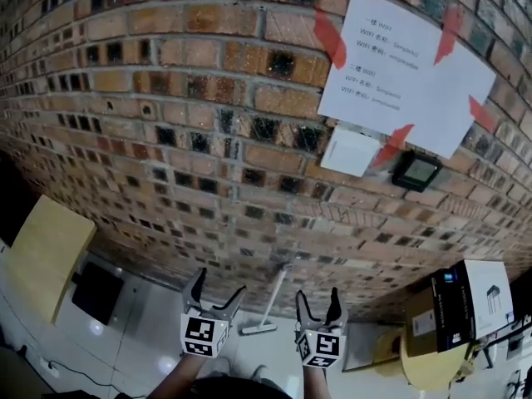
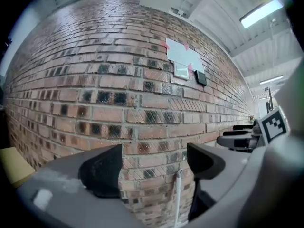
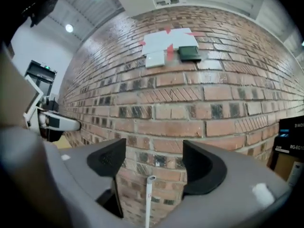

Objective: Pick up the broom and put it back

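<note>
Brick wall (image 1: 166,98) is propping the broom (image 1: 273,298), lower centre. Left gripper (image 1: 218,285) and right gripper (image 1: 318,298) are hovering, jaws apart, empty. Likely light, stiff; mid-handle grip seems best.

The broom (image 1: 273,298) is slim, with a long whitish handle and a small, flat, pale head. In the head view it stands in the lower middle of the frame, nearly upright and slightly tilted. Its head is at the lower left end on the light floor (image 1: 150,339), and its handle rises to the upper right against the brick wall (image 1: 208,140). In the left gripper view the broom (image 2: 177,198) shows only as a thin pale line, low and right of centre. In the right gripper view the broom (image 3: 148,201) shows its tubular top end at the bottom centre.
</note>
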The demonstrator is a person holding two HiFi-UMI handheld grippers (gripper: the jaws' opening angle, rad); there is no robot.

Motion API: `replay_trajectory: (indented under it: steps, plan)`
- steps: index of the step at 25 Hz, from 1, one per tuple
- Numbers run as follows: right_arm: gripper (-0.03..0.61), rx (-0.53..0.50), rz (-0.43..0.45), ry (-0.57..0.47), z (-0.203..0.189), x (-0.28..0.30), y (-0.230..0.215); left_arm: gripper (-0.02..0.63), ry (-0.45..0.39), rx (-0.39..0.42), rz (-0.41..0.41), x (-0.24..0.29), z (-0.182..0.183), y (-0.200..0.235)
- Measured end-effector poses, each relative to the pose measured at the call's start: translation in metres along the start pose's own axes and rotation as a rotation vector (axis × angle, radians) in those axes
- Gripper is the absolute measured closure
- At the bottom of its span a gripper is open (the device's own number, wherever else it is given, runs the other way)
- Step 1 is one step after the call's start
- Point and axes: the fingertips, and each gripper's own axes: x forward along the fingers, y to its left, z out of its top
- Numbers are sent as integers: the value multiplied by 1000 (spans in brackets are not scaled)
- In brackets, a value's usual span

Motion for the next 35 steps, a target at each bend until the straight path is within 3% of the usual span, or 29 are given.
replay_trajectory:
  steps: [1, 8, 14, 19, 22, 24, 27, 29, 31, 35]
  plan:
    - [195, 1, 7, -11, 11, -7, 5, 184, -18, 9, -8, -4, 8, -3]
    - [192, 17, 49, -61, 53, -39, 46, 192, -76, 37, -74, -32, 45, -19]
    - [192, 106, 89, -135, 73, -86, 79, 192, -113, 16, -48, -74, 53, -29]
    - [192, 87, 85, -153, 68, -167, 72, 192, -123, 53, 12, -146, 45, -63]
    - [192, 164, 123, -158, 55, -235, 63, 192, -111, 60, 37, -197, 26, -100]
    - [192, 209, 159, -134, 35, -291, 58, 192, -79, 35, 56, -235, -1, -128]
    - [192, 228, 141, -63, -4, -357, 36, 192, 1, -20, 48, -275, -42, -177]
    - [192, 293, 130, -6, -26, -394, 26, 192, 54, -8, 43, -304, -55, -206]
    - [192, 319, 129, 12, -26, -421, 20, 192, 51, 12, 45, -327, -44, -224]
    - [192, 254, 100, -74, 11, -452, 12, 193, -6, 50, 35, -357, -5, -249]
